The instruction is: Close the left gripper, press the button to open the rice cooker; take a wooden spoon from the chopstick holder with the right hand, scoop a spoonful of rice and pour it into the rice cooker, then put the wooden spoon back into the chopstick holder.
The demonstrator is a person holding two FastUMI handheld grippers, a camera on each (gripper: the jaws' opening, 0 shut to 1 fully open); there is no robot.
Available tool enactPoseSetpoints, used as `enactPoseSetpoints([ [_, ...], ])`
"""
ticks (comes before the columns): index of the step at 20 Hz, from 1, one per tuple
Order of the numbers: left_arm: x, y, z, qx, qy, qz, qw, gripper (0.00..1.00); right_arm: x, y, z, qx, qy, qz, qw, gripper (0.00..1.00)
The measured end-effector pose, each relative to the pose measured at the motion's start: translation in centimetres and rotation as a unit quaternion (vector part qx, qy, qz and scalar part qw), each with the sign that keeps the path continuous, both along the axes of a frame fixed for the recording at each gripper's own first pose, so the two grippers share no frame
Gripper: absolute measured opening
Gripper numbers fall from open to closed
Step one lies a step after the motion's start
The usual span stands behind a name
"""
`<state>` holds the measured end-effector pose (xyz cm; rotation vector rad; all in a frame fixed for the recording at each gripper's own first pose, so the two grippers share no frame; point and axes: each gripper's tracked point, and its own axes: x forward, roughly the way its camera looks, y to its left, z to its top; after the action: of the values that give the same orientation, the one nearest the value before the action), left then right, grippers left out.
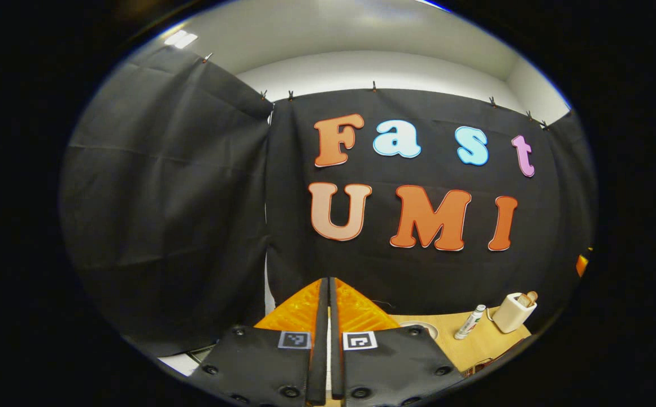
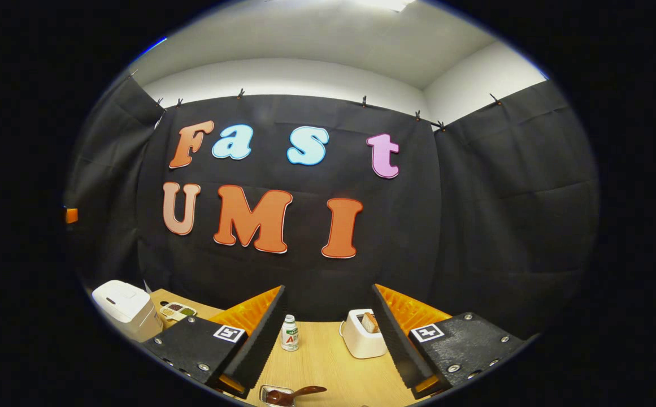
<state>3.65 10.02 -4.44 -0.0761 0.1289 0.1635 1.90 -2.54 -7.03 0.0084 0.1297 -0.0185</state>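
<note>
1. Up front in the left gripper view, we see the left gripper (image 1: 328, 339) with its fingers pressed narrow together, nothing between them, raised above the wooden surface (image 1: 477, 347)
2. Beyond it to the right, we find a small bottle (image 1: 469, 322) lying tilted beside a cream chopstick holder (image 1: 512, 312) with wooden pieces poking from its top
3. Turning to the right gripper view, we see the right gripper (image 2: 328, 333) with its fingers spread wide and empty
4. Between those fingers stand a small bottle (image 2: 289, 333) and the cream holder (image 2: 361, 334), apart from each other
5. Off at the far left sits the white rice cooker (image 2: 127, 310), lid down, with a small tray (image 2: 177, 310) just beside it
6. Near the bottom edge lies a dark spoon (image 2: 294, 393) in a metal dish (image 2: 268, 395); we cannot tell what it holds
</note>
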Motion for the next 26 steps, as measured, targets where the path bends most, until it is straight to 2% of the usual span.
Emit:
enactPoseSetpoints([
  [1,-0.7,0.9,-0.5,-0.011,0.019,0.010,1.000,0.05,-0.1,-0.1,-0.2,0.000,0.003,-0.002,1.000,0.91],
  [5,1.6,1.9,-5.9,-0.038,0.097,0.008,0.995,0.04,0.1,-0.6,-1.3,-0.002,0.012,-0.006,1.000,0.91],
  [11,3.2,3.0,-12.0,-0.066,0.198,0.005,0.978,0.04,-0.4,-1.1,-3.9,0.000,0.042,-0.012,0.999,0.92],
  [15,3.8,3.3,-16.5,-0.089,0.261,0.002,0.961,0.03,-0.7,-1.6,-5.4,-0.002,0.059,-0.018,0.998,0.92],
  [20,3.6,2.4,-22.2,-0.115,0.342,-0.023,0.932,0.05,-0.9,-2.0,-6.8,0.002,0.077,-0.022,0.997,0.94],
  [26,2.8,2.9,-27.5,-0.130,0.395,-0.021,0.909,0.05,-1.5,-2.8,-8.5,-0.010,0.097,-0.033,0.995,0.93],
])
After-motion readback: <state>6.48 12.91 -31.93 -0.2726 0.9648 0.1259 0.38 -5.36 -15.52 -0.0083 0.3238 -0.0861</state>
